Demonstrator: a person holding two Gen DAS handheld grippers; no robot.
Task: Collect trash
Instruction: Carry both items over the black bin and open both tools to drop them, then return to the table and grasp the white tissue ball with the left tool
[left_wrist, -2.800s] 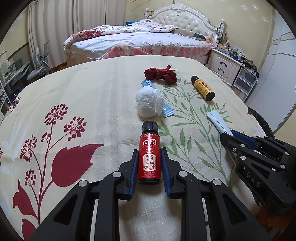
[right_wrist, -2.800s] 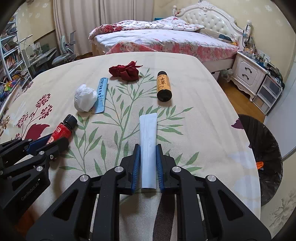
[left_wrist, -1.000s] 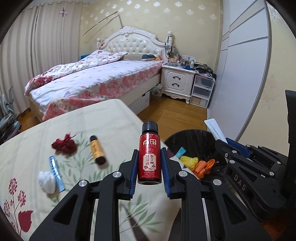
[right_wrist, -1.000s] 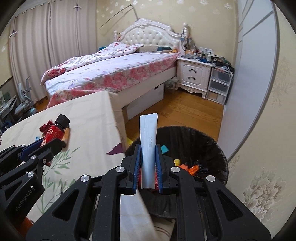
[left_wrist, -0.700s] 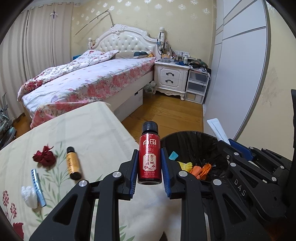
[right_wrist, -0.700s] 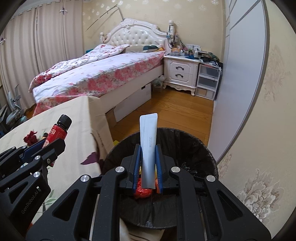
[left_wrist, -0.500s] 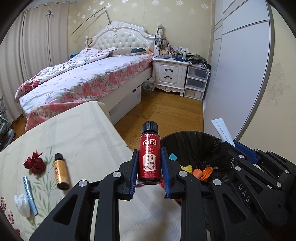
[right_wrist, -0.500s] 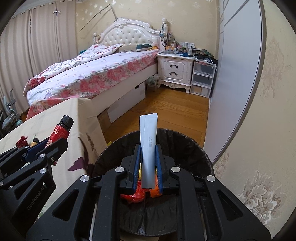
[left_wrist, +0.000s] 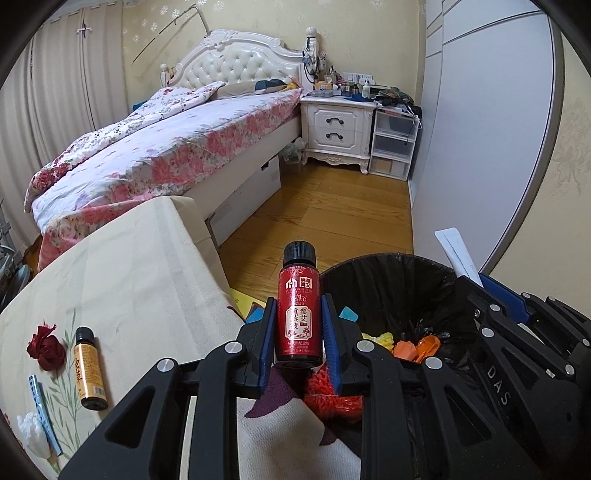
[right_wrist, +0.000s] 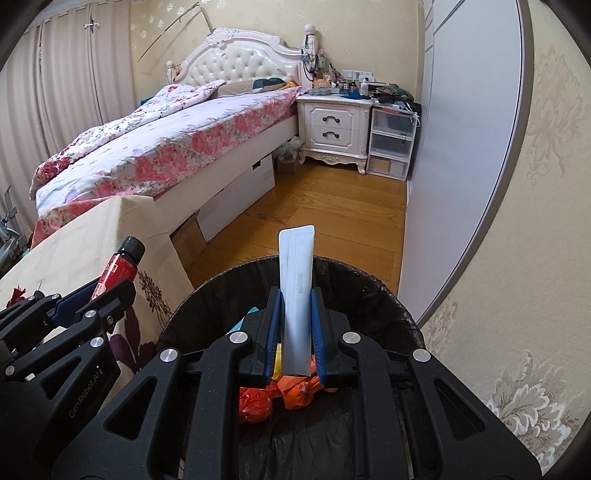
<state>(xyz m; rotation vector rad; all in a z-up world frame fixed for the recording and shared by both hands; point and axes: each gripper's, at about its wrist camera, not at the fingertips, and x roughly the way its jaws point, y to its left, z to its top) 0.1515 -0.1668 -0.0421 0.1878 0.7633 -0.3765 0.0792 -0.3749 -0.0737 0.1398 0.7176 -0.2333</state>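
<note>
Bin (right_wrist: 388, 295) sat below both grippers. Left gripper (left_wrist: 298, 325) pinched a red bottle (left_wrist: 298, 317) above its near rim; right gripper (right_wrist: 295, 325) pinched a white tube (right_wrist: 296, 295) over its mouth.

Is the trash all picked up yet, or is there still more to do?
Partly. The black bin already holds orange and red scraps. In hand: the left gripper clamps a red bottle and the right gripper clamps a pale tube, both at the bin, not yet dropped. Left on the tablecloth: an amber bottle, a red wad, a blue strip and a white wad.
</note>
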